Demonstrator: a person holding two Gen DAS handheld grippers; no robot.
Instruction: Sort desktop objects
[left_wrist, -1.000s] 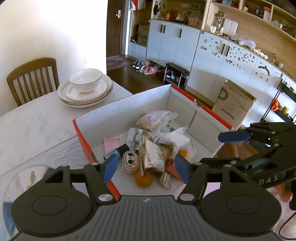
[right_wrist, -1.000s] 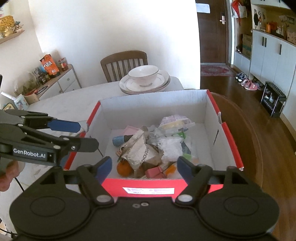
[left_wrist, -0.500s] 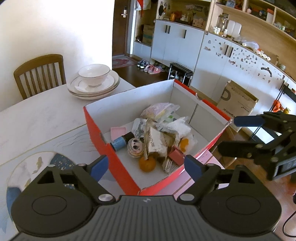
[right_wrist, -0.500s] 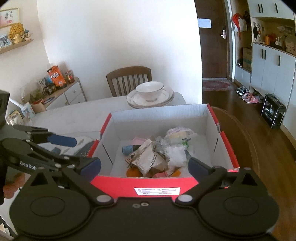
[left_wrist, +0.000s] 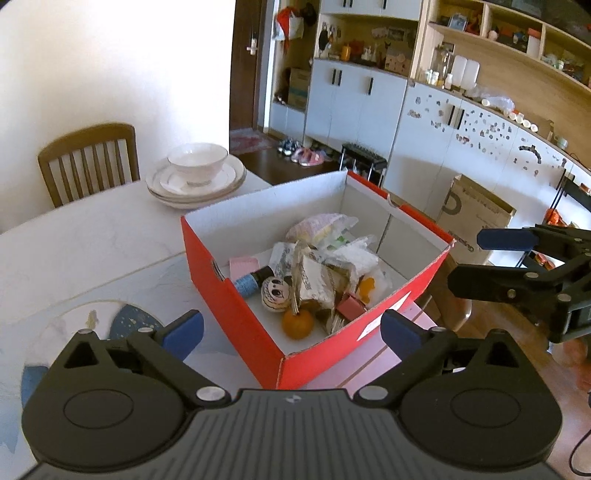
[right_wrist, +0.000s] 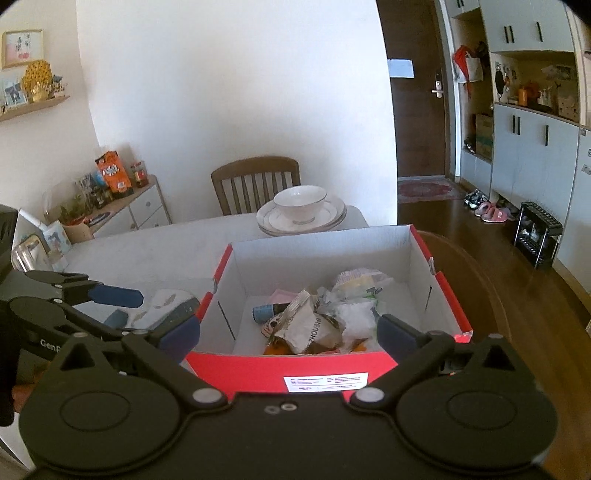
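box (left_wrist: 236, 295) on table (left_wrist: 92, 236), clutter inside; stacked plates (left_wrist: 195, 184) behind, chair (left_wrist: 88, 158) beyond.

You're looking at a red matt cardboard box (left_wrist: 236, 314) with white corrugated inner walls, crinkled glossy plastic wrappers (left_wrist: 314, 280) inside, on a smooth pale marble-look tabletop (left_wrist: 85, 240) beside glazed white porcelain plates (left_wrist: 195, 184).

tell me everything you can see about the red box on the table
The red box is open-topped cardboard, red outside and white inside, with a white label on one outer wall. It sits upright at the edge of the pale table, holding a jumble of wrappers, an orange fruit and small items. Neither gripper touches it.
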